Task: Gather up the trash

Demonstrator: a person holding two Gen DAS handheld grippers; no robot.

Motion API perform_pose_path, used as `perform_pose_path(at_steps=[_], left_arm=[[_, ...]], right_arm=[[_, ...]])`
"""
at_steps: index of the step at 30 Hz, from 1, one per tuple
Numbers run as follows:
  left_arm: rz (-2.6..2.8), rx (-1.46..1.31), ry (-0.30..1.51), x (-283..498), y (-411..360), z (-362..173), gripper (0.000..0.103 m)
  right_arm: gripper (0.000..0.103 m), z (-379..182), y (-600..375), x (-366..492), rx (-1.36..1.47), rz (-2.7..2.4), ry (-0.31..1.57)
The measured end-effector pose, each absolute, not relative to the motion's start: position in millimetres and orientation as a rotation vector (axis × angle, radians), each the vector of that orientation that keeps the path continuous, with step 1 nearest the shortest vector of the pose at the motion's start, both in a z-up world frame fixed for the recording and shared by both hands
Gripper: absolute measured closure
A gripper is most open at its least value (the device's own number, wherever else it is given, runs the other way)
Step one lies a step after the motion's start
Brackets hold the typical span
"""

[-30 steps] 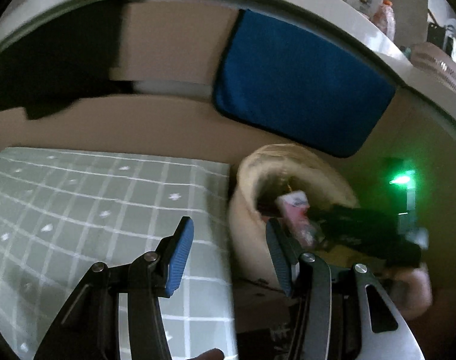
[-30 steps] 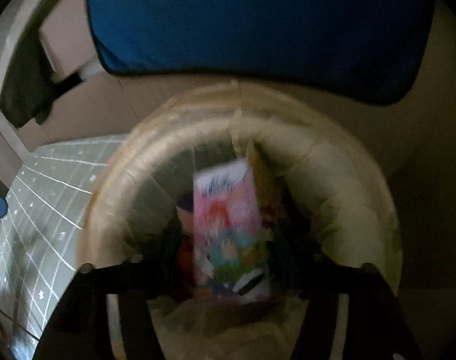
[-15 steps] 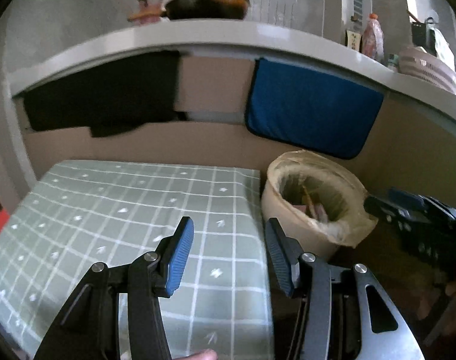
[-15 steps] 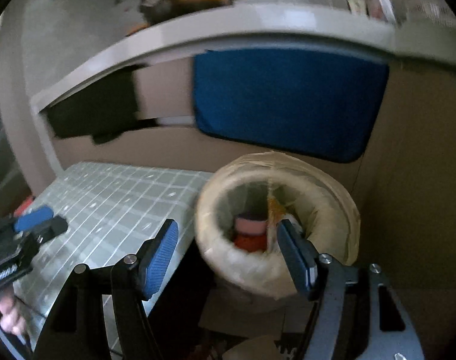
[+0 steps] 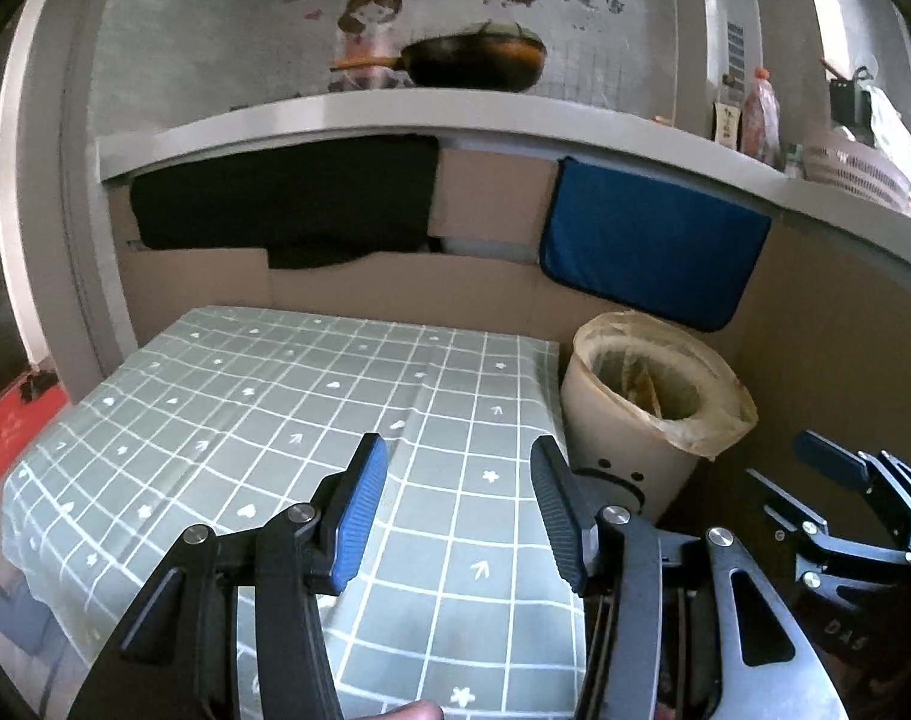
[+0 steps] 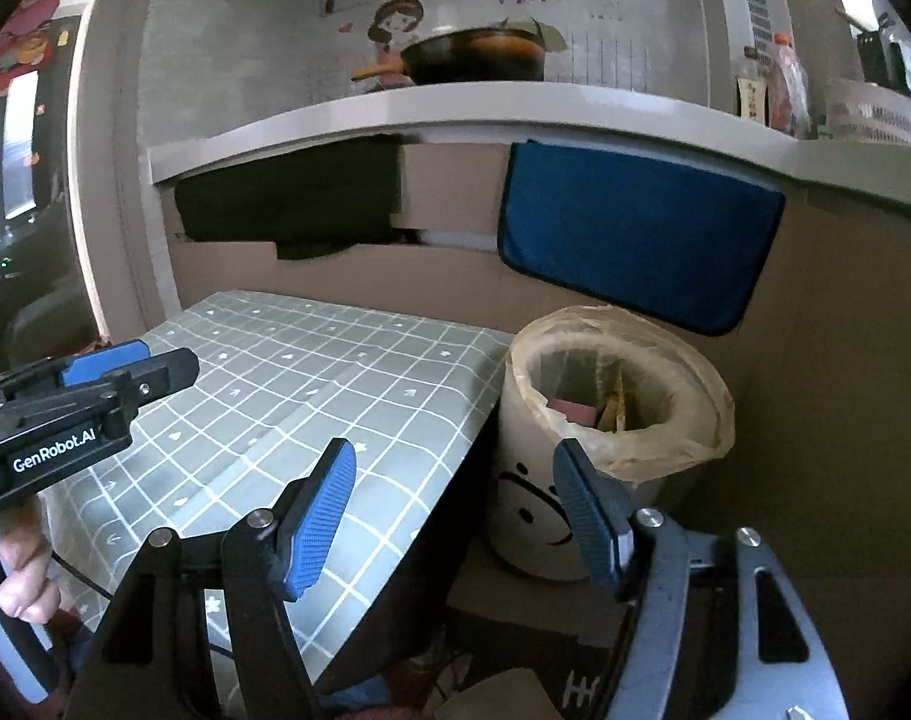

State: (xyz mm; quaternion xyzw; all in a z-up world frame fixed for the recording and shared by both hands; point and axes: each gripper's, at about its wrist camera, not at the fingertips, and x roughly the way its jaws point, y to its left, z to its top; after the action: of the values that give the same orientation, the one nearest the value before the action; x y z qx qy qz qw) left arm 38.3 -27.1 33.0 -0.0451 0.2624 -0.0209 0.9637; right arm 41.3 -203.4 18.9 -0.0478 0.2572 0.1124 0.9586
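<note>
Both of my tools have pulled back and up from the trash bin since a second ago: then my right tool hung over the bin's mouth with a pink printed carton between its fingers, and now that carton is gone from my grip. I read this as the drop being done, so this piece of trash is collected.

My right tool (image 6: 455, 516) stands with its jaws wide apart and nothing between them. My left tool (image 5: 458, 510) is likewise spread and empty, held over the desk (image 5: 263, 396) with its green checked cloth.

The trash bin (image 6: 611, 420), cream with a smiley face and a plastic liner folded over its rim, stands on the floor just beside the desk's right edge, below the blue cloth (image 6: 635, 228) hanging from the counter. From my right tool it lies ahead and slightly to the right, near but not touching. Inside it I see a pink piece (image 6: 572, 411) and some tan scraps; the pink piece is probably the carton, though the bin's depth is too dim to be sure.

No trash shows on the desk cloth in either view.
</note>
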Motion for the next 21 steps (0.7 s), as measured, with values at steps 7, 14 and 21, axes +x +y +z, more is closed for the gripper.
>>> perform_pose_path(at_steps=[7, 14, 21], left_arm=[[-0.018, -0.095, 0.481, 12.3, -18.6, 40.4, 0.052], [-0.011, -0.08, 0.438, 0.8, -17.4, 44.7, 0.052], [-0.022, -0.078, 0.443, -2.9, -16.6, 42.9, 0.052]], right_arm=[[0.037, 23.7, -201.6, 27.1, -0.069, 0.244, 0.515], [0.037, 22.1, -196.6, 17.4, -0.057, 0.247, 0.519], [0.037, 23.2, -194.4, 10.9, -0.068, 0.243, 0.513]])
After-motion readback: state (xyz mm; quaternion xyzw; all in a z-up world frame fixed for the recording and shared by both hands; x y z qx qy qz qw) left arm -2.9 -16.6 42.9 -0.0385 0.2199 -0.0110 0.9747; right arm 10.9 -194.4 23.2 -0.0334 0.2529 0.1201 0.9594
